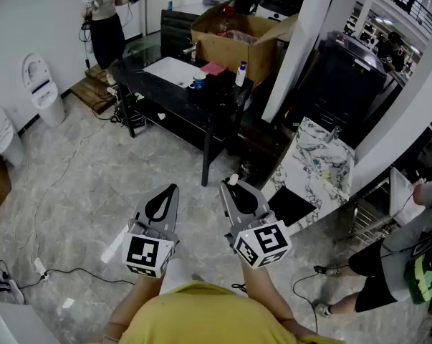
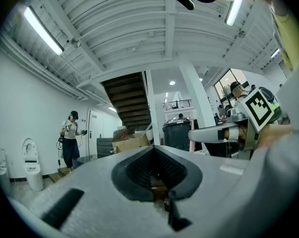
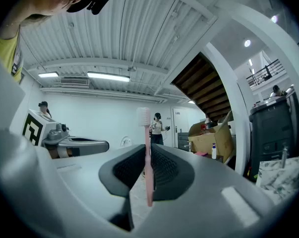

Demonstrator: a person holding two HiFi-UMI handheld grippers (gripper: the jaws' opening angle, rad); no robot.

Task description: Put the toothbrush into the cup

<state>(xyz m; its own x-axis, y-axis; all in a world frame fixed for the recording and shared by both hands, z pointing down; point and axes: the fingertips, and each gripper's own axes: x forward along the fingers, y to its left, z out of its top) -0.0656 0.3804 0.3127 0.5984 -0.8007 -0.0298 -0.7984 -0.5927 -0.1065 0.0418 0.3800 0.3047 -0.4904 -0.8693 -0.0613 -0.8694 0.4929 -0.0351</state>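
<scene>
A pink toothbrush (image 3: 148, 157) with white bristles stands upright between the jaws of my right gripper (image 3: 148, 170), which is shut on its handle. In the head view the brush's head (image 1: 233, 180) pokes up at the tip of the right gripper (image 1: 234, 190), held level above the floor. Beside it my left gripper (image 1: 172, 193) is level too, its jaws together with nothing between them; the left gripper view shows the same about the left gripper (image 2: 156, 171). A small blue and white cup-like thing (image 1: 198, 82) stands on the black table (image 1: 165, 95) further ahead.
On the table are a cardboard box (image 1: 237, 38), a white sheet and a white bottle (image 1: 241, 74). A white pillar (image 1: 301, 41) and a marble-topped unit (image 1: 317, 165) stand to the right. Toilets (image 1: 40, 84) line the left wall. One person (image 1: 104, 20) stands at the back, another (image 1: 405, 256) at right. Cables cross the floor.
</scene>
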